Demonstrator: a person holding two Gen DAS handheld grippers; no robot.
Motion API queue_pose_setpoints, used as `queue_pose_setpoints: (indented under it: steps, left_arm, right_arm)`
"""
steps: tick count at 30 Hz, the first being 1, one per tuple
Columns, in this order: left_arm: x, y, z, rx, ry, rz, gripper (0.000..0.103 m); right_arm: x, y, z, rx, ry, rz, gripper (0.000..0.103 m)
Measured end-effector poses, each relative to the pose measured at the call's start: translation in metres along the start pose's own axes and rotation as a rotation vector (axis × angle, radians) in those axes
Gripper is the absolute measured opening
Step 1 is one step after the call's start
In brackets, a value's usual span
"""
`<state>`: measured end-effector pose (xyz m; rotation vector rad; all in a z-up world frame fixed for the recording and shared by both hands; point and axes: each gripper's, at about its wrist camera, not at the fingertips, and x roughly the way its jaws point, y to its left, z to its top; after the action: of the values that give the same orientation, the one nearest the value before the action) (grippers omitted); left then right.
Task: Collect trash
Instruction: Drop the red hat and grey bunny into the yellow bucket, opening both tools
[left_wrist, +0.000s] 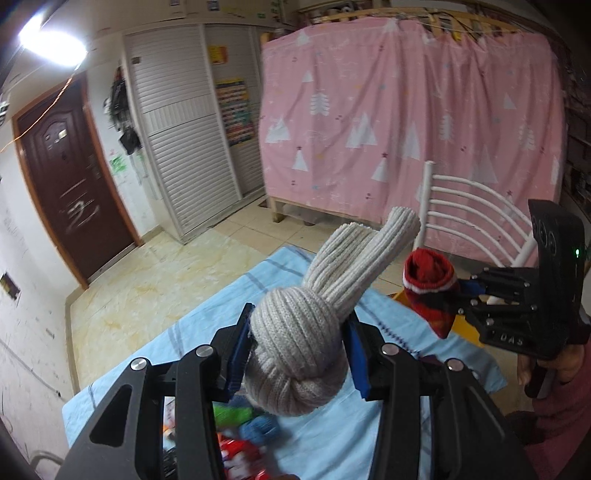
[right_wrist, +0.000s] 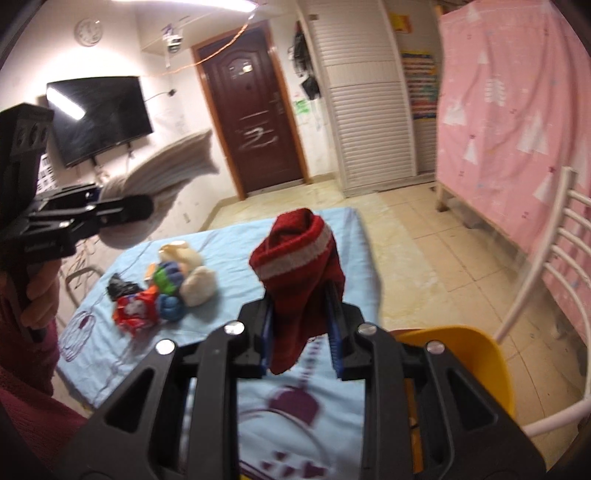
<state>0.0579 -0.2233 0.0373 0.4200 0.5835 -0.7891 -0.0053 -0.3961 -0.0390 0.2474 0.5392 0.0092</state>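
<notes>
My left gripper (left_wrist: 299, 354) is shut on a knotted grey knit sock bundle (left_wrist: 310, 332), held above the light blue cloth (left_wrist: 207, 332) on the table. My right gripper (right_wrist: 301, 328) is shut on a red sock with a white band (right_wrist: 299, 266), lifted over the cloth's near right part. In the left wrist view the right gripper (left_wrist: 458, 291) shows at the right with the red sock (left_wrist: 428, 284). The left gripper's body shows at the left edge of the right wrist view, with the grey bundle (right_wrist: 159, 184) as a blur. A pile of rolled socks and crumpled wrappers (right_wrist: 162, 288) lies on the cloth (right_wrist: 236, 236).
A yellow bin (right_wrist: 465, 354) stands by the table's right edge, beside a white metal chair (right_wrist: 543, 277). A pink curtain (left_wrist: 406, 122) hangs beyond it. A brown door (right_wrist: 255, 122), white shuttered cabinets (left_wrist: 184, 129) and a wall television (right_wrist: 99, 118) line the room. Tiled floor (left_wrist: 147, 280) lies beyond the table.
</notes>
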Motion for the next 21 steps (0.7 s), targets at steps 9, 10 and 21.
queue_pose_setpoints:
  steps: [9,10,21]
  left_arm:
    - [0.032,-0.061,0.027,0.092,0.02,-0.054,0.037]
    - [0.035,-0.069,0.028,0.099,0.022,-0.06,0.037]
    - [0.084,-0.145,0.053,0.186,0.096,-0.126,0.037]
  right_arm:
    - [-0.013,-0.054,-0.014,0.061,0.015,-0.116,0.023]
    - [-0.012,-0.061,-0.017,0.069,0.027,-0.134,0.023]
    - [-0.035,-0.107,-0.031,0.151,0.001,-0.209,0.056]
